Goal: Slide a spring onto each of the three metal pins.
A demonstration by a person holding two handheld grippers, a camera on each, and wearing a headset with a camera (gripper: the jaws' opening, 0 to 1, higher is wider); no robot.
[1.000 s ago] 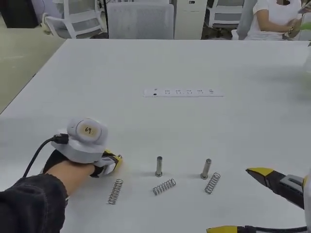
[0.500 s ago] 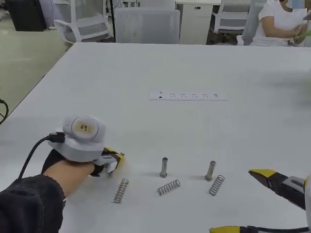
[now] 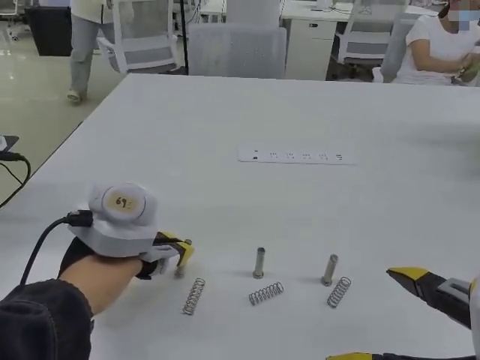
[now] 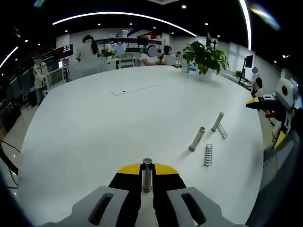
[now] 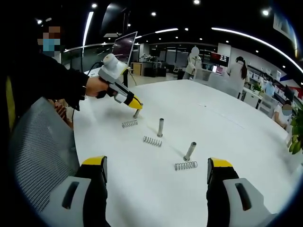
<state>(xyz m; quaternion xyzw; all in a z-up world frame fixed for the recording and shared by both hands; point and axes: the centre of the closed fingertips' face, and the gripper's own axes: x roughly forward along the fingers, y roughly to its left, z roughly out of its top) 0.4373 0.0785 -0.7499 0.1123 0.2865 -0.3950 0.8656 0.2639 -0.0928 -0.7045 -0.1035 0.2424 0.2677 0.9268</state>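
Yellow-tipped left tongs [image 3: 180,253]: closed on the left pin [image 4: 147,174], which stands upright between the jaws.
Right tongs [image 5: 157,165]: jaws wide apart, holding nothing, low at the near right, well apart from the row.
Room: open white bench [image 3: 225,120] on every side of the row; a power strip [image 3: 291,157] lies well beyond it; left and far edges are both well off.
Pins: three, in a row across the bench, all with long axis vertical: left pin, middle pin [image 3: 259,262], right pin [image 3: 330,269].
Springs: three, lying flat, one just in front of each pin.
Spring axes: left spring [image 3: 193,295] and right spring [image 3: 339,292] run away and slightly rightward; middle spring [image 3: 266,292] lies more crosswise.
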